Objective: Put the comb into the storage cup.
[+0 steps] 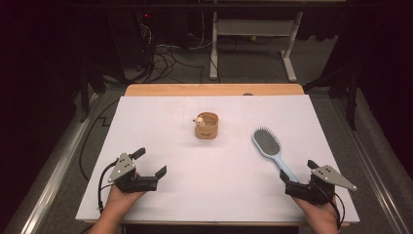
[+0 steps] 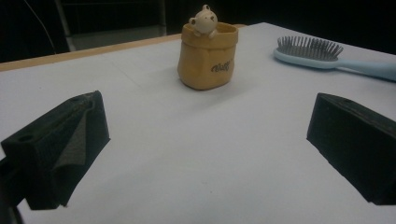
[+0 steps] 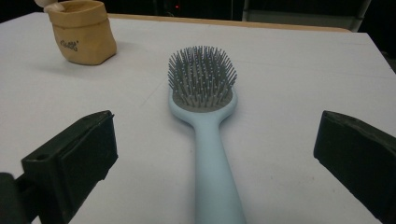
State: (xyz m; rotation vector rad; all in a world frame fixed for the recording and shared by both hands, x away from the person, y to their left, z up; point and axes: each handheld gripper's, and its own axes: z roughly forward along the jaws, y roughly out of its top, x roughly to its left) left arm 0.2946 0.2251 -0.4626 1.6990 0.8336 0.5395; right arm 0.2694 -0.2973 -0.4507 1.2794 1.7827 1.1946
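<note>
A light blue hairbrush [image 1: 267, 142] with grey bristles lies bristles-up on the white table [image 1: 160, 117], right of centre. Its handle [image 3: 212, 163] runs back between the jaws of my right gripper [image 3: 215, 154], which stand wide apart and clear of it on both sides. This gripper [image 1: 298, 171] rests open near the front right edge. My left gripper [image 1: 150, 162] sits open at the front left with nothing between its jaws [image 2: 205, 149]. A tan fabric pouch [image 1: 207, 126] with a small cream bear figure [image 2: 204, 19] on its rim stands upright mid-table.
The table's wooden far edge [image 1: 214, 89] borders the white sheet. Beyond it on the dark floor lie cables [image 1: 165, 58] and a white desk frame [image 1: 253, 29]. Bare white surface stretches between the pouch [image 3: 84, 32], the brush [image 2: 308, 50] and both hands.
</note>
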